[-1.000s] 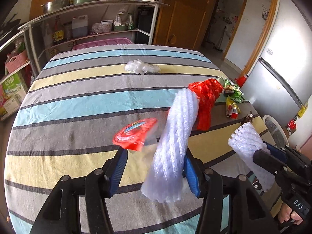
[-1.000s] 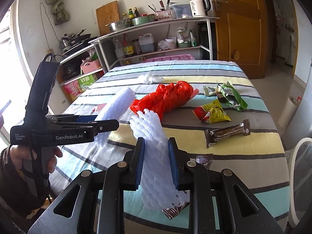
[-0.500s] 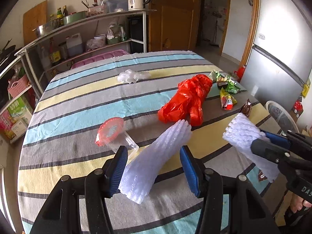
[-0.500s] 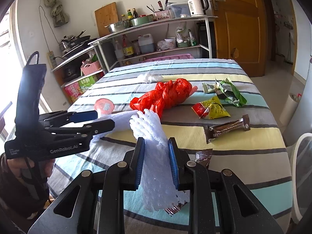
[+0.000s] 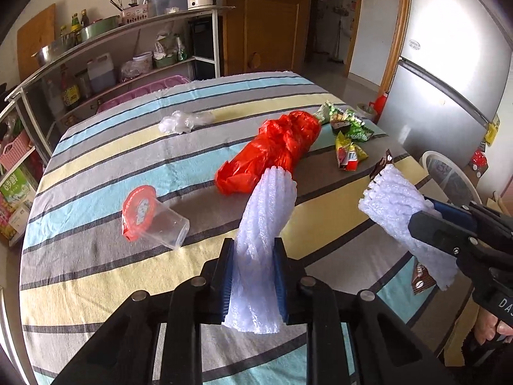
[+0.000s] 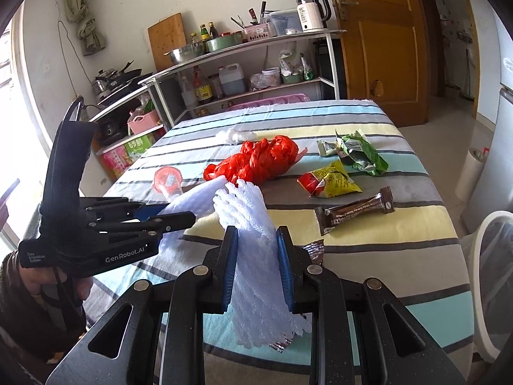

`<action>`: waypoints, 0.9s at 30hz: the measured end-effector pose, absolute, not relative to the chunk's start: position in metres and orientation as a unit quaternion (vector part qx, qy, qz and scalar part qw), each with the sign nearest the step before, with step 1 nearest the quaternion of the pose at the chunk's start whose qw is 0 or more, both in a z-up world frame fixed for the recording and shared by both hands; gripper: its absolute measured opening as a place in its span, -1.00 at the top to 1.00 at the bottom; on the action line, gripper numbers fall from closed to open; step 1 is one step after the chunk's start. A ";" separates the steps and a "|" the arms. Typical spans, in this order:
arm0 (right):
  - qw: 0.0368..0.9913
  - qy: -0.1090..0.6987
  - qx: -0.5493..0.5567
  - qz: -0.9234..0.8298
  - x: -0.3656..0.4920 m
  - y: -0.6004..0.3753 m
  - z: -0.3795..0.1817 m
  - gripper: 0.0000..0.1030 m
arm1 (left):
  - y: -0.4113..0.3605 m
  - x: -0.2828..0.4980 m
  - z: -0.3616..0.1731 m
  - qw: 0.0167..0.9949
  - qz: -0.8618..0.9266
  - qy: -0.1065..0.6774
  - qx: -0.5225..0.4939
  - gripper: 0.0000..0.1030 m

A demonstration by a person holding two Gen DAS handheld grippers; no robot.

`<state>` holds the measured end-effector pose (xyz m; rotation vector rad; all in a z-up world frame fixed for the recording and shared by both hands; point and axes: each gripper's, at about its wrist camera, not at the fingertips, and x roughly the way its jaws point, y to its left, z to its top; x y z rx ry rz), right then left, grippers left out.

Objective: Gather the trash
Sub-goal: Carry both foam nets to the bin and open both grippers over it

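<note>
- Holding foam net A in left gripper, jaws just closed on it, net squeezed between blue pads, sticking up toward 12 o'clock.
- Right gripper clenched on foam net B; in left view it sits at 3 o'clock.
- Still on the table: red bag at 12 o'clock beyond net A, cup with red lid at 10 o'clock, clear plastic wad far at 11, snack wrappers and chocolate wrapper at 1–2 o'clock in right view.
- Risk: foam is soft and springy, could slip out of either grip when swung.
- Risk: both grippers near each other, nets could snag or bump.
- Risk: long net end could sweep the light cup off the table.
- No bin clearly seen.
</note>
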<state>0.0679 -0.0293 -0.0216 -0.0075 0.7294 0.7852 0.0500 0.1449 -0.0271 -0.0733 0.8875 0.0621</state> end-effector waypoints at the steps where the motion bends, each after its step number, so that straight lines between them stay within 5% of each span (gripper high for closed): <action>1: 0.862 0.346 -0.001 0.371 0.069 -0.033 -0.021 0.51 | 0.141 0.050 -0.023 0.904 0.025 0.425 -0.034 0.56; 27: 0.928 0.304 0.070 0.202 0.079 -0.192 0.013 0.51 | -0.027 0.112 0.030 0.910 -0.162 0.383 0.006 0.56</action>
